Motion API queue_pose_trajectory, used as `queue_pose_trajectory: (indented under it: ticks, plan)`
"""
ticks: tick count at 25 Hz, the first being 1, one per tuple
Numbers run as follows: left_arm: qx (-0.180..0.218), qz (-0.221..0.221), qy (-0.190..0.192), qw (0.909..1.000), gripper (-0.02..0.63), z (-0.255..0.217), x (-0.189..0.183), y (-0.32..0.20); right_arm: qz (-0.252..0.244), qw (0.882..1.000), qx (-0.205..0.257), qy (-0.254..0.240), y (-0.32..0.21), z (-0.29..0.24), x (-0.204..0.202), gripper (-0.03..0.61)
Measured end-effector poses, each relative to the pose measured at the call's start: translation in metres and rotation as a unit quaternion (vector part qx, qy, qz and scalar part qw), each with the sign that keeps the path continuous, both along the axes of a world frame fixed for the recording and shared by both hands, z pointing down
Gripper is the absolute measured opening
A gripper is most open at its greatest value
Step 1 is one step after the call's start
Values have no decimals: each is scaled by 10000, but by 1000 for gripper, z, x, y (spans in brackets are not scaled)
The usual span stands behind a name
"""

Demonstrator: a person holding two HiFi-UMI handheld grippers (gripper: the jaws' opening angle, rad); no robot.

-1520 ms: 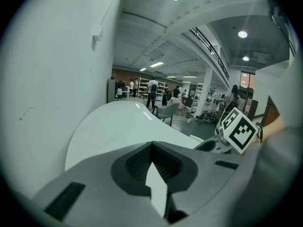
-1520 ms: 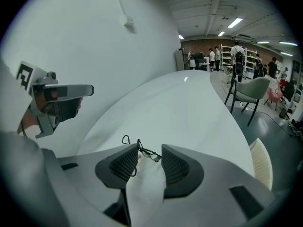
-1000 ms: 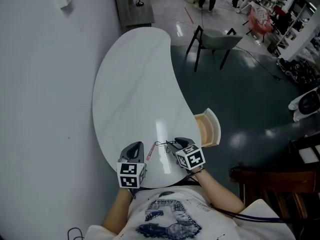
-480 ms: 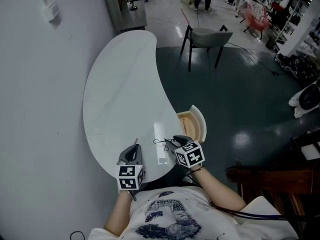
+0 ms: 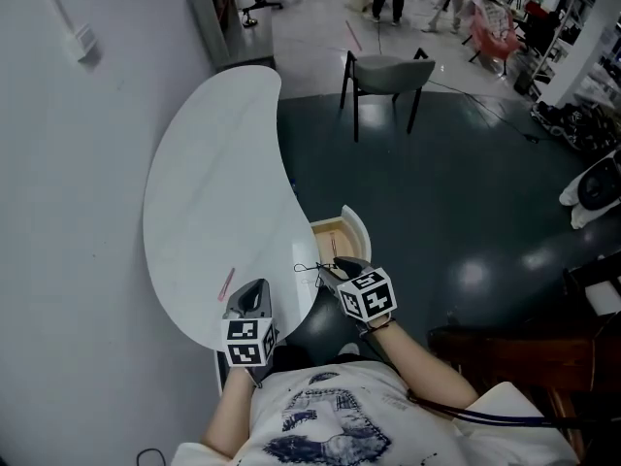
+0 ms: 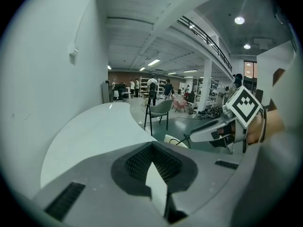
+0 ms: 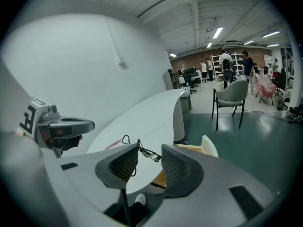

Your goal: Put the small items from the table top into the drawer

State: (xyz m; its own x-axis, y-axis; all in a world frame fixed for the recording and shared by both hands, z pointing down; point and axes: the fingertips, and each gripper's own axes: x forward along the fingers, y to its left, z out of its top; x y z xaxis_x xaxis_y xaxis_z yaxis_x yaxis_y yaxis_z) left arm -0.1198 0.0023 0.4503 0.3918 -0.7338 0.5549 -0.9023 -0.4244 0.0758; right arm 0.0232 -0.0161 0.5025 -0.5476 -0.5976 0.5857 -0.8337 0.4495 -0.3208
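A thin black pair of glasses (image 5: 303, 267) hangs between the jaws of my right gripper (image 5: 328, 271), which is shut on it at the white table's (image 5: 204, 183) near right edge. In the right gripper view the glasses (image 7: 147, 153) bridge the two pads. Just beyond stands the open wooden drawer (image 5: 342, 235), also seen as the drawer (image 7: 190, 148) past the jaws. My left gripper (image 5: 252, 302) is shut and holds nothing, over the table's near end. A small pink item (image 5: 225, 282) lies on the table left of it.
A grey chair (image 5: 383, 71) stands on the dark floor beyond the table. The white wall (image 5: 68, 212) runs along the table's left side. Dark wooden furniture (image 5: 514, 357) sits at the lower right. People stand far back in the hall.
Both grippers have moved right along the table's near end. The right one carried the glasses to the edge by the drawer. The pink item now lies left of the left gripper.
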Motion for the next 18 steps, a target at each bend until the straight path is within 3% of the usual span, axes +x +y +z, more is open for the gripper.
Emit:
queue_pose_trajectory:
  ticks: [9,18]
  plan:
    - [28,246,-49,9997,20,8,72,0,165,9998,63,-73,4,1,62,169]
    - [-44,398,-83,9992,20,19,97,-11,454,9989,17,-147,-6,11,90,169]
